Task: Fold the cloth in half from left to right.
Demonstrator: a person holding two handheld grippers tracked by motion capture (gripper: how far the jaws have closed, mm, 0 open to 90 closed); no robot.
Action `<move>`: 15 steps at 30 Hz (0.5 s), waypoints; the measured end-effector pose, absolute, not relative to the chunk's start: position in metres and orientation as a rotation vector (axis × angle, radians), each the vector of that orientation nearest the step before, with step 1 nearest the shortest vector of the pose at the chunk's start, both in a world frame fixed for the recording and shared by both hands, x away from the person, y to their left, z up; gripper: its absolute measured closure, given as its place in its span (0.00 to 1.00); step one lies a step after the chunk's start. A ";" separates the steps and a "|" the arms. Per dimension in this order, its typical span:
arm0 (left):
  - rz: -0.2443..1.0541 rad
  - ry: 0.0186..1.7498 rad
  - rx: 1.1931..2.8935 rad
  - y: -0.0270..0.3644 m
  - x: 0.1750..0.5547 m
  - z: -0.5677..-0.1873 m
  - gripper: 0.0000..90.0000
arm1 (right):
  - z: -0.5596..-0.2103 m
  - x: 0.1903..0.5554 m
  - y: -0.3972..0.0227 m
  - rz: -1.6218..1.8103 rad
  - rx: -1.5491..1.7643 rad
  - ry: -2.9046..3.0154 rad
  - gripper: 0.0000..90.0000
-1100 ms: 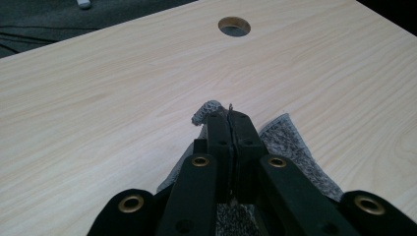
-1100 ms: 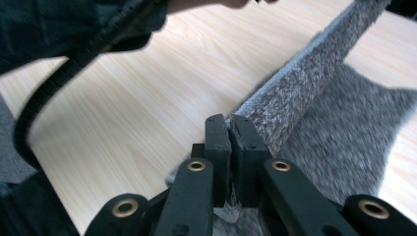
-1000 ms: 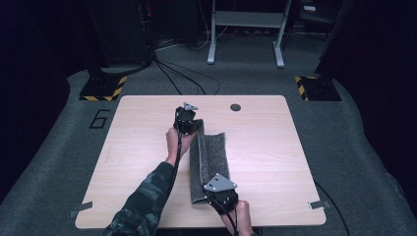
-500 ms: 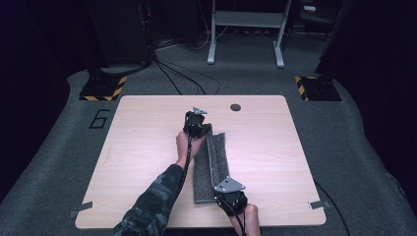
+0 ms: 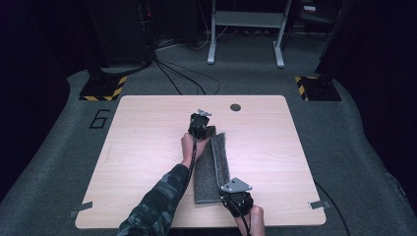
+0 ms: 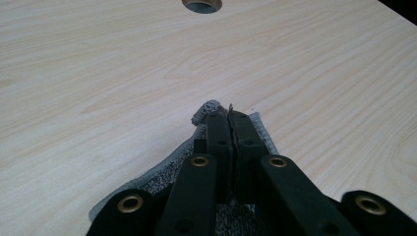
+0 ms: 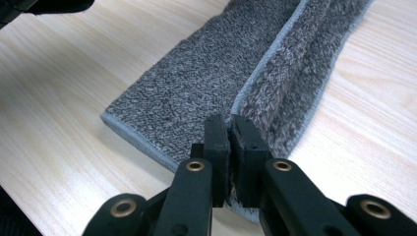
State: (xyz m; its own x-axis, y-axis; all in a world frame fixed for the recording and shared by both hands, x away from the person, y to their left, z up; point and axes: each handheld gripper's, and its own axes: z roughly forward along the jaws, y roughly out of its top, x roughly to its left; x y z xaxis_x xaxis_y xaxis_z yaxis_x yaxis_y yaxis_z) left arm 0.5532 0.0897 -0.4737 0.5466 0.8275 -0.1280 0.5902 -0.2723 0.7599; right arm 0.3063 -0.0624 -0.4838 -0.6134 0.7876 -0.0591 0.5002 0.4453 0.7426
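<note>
— Towel (image 5: 212, 169), grey, folded into a long strip: where does it lie?

— On the light wooden tabletop (image 5: 137, 162), a little right of the middle, running from the near edge away toward the round hole (image 5: 235, 107) in the board. In the high view one long edge stands raised along the strip.

— And the left hand-held gripper (image 5: 210, 133)?

— It sits at the far end of the strip, held by the hand of a camouflage-patterned sleeve (image 5: 160, 206). In the left gripper view its jaws are pressed together on a corner of the towel (image 6: 209, 110); the cloth bunches up just past the tips and hangs away underneath.

— The right hand-held gripper (image 5: 232, 194)?

— At the near end, close to the tabletop's front edge, with the grey three-cornered plate (image 5: 236, 185) on top. In the right gripper view its jaws are closed, pinching the light piped edge of the towel (image 7: 196, 103) where the upper layer rises as a ridge; the flat layer spreads to the left of it.

— So both ends are gripped?

— Yes, one corner in each, with the strip stretched between the two.
</note>
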 end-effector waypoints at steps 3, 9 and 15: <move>0.371 1.131 2.005 0.087 0.555 -0.475 0.98 | -0.484 0.306 -0.064 0.985 1.122 2.296 0.95; 0.328 1.137 2.008 0.081 0.558 -0.479 0.74 | -0.487 0.305 -0.074 0.954 1.160 2.299 0.87; 0.322 1.148 2.009 0.086 0.559 -0.475 0.37 | -0.489 0.302 -0.080 0.938 1.214 2.307 0.79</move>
State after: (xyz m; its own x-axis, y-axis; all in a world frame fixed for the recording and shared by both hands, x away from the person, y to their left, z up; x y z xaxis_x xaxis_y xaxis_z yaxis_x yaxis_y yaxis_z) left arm 0.5589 0.0860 -0.4751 0.5590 0.8148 -0.1534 0.6158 -0.2841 0.7349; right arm 0.3021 -0.0805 -0.4893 -0.5612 0.8275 -0.0154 0.5822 0.4080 0.7033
